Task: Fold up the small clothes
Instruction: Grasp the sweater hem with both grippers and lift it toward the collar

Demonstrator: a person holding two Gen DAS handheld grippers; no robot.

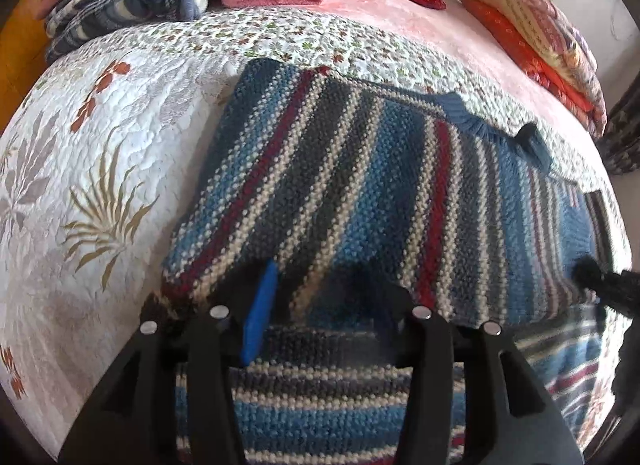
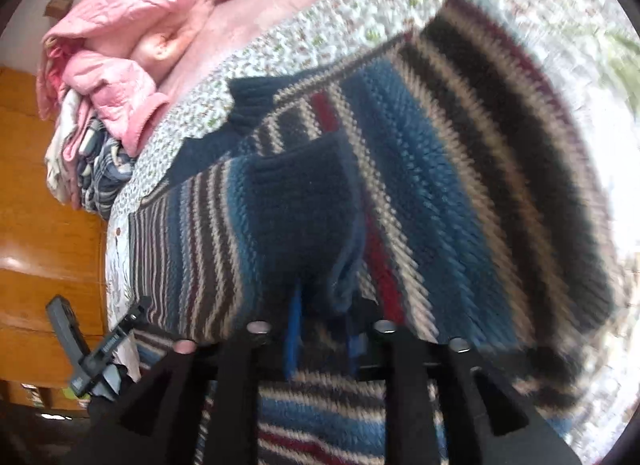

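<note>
Left gripper (image 1: pixel 320 305) released; right gripper (image 2: pixel 320 329) clamps blue-striped knit sweater (image 1: pixel 360 169), folding flap over on quilted bed (image 1: pixel 100 125).

Bright daylight; right view motion-blurred; fisheye edges warped, vignetted.

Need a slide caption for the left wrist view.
Left gripper over a striped knit sweater being folded on a floral quilt.

The bed (image 1: pixel 120 169) is covered with a white quilt with flower prints. Behind it lies a pink blanket (image 1: pixel 420 29) with piles of folded bedding (image 1: pixel 536 45). A wooden cabinet (image 2: pixel 44 201) stands beside the bed. Daylight is bright.
</note>
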